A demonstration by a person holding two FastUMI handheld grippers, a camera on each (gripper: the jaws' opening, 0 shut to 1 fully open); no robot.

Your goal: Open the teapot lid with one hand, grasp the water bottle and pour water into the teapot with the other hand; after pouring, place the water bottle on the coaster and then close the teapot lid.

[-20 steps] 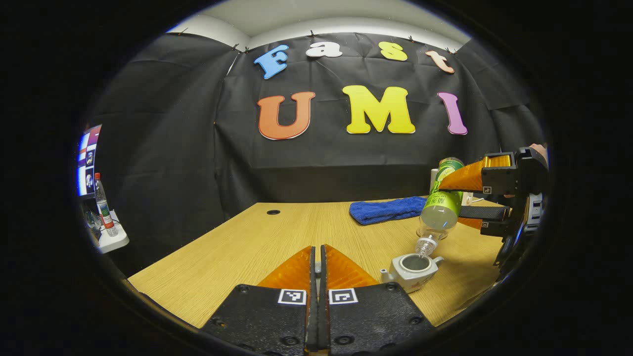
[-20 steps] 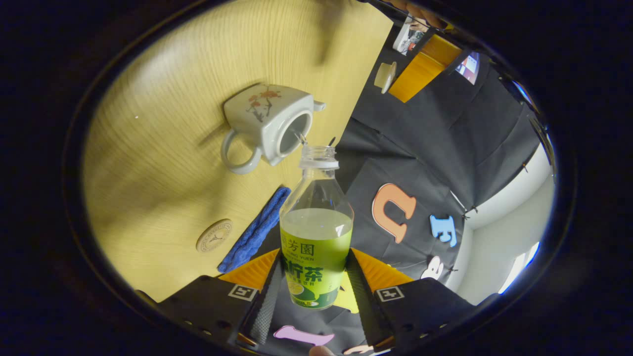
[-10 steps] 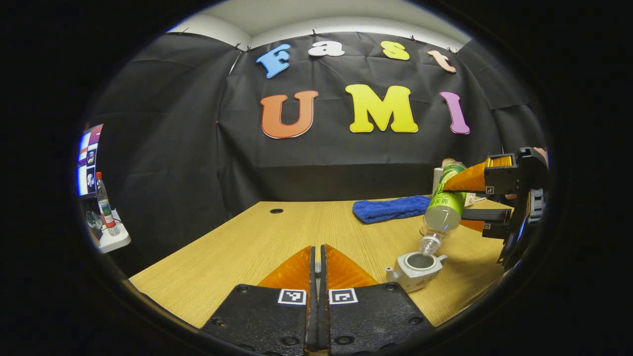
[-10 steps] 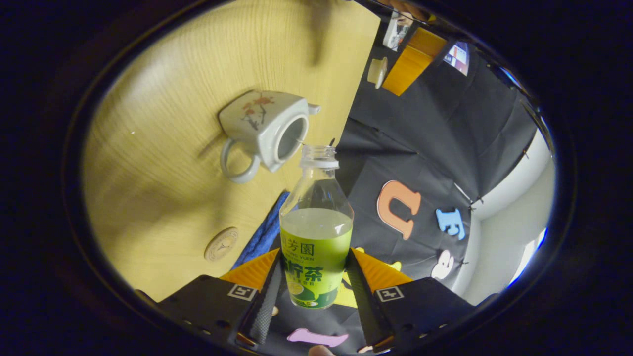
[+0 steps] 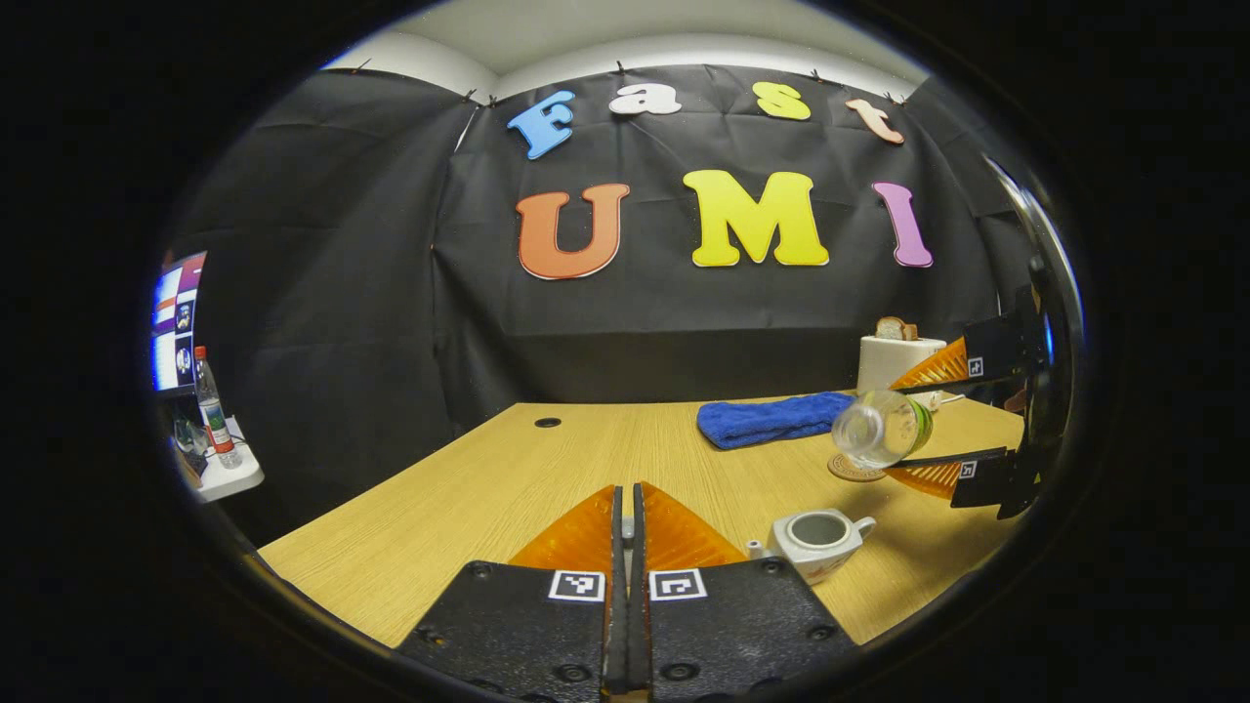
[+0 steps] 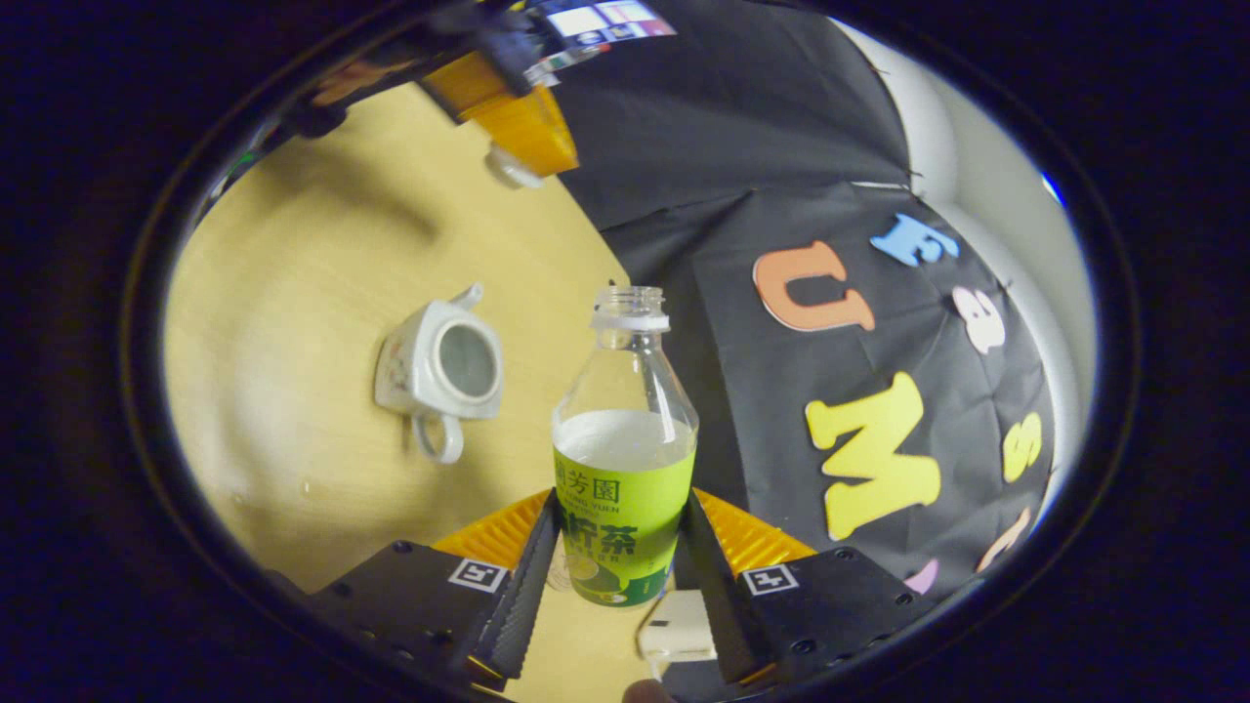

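Observation:
The white teapot point(image 5: 815, 542) point(image 6: 439, 366) stands open on the wooden table point(image 5: 547, 488), its inside grey. My right gripper point(image 5: 908, 430) point(image 6: 622, 508) is shut on the green-labelled water bottle point(image 5: 879, 430) point(image 6: 625, 459), uncapped and part full. The bottle hangs above and behind the teapot, mouth off the pot, over a round coaster point(image 5: 852, 474) it partly hides. My left gripper point(image 5: 626, 493) is shut, a pale sliver showing between its fingers. In the right gripper view the left gripper point(image 6: 508, 132) holds the white teapot lid point(image 6: 510, 168) above the table.
A folded blue towel point(image 5: 771, 418) lies behind the coaster. A white toaster with bread point(image 5: 894, 356) stands at the back right. The table has a cable hole point(image 5: 548, 422). A side shelf at far left carries a plastic bottle point(image 5: 207, 405) below a screen.
The right gripper has swung the bottle up from pouring, lifting its mouth off the teapot and drawing it back over the coaster. The left gripper has stayed put.

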